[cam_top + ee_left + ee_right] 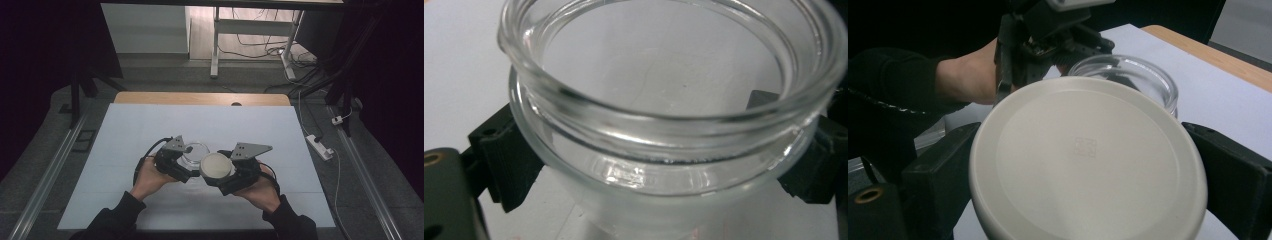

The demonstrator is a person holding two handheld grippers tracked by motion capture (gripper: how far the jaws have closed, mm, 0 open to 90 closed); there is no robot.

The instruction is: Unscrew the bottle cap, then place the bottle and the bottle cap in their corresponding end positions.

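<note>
Closest to me, my right gripper (223,172) is clamped on a round cream plastic lid (216,166), one black jaw pressed to each side of its rim; in the right gripper view the lid (1088,160) lies flat-side up between them, with a small square mark at its middle. Just to the left of it, my left gripper (186,161) grips a squat clear glass jar (194,152) by its body, below the thick rolled rim, mouth open and upward; the left gripper view has the jar (664,125) wedged between the two jaws. The lid sits just beside the jar's mouth, overlapping its near right edge from above; I cannot tell if they touch.

Under both grippers lies a pale white sheet (150,135) covering most of the table, bare around the jar. Beyond the grippers a strip of light wooden tabletop (200,98) shows at the far edge. Further out is grey floor (165,75), a white power strip (320,146) off to the right, the white legs of a desk frame (216,50) with loose cables, and dark curtain at both sides.
</note>
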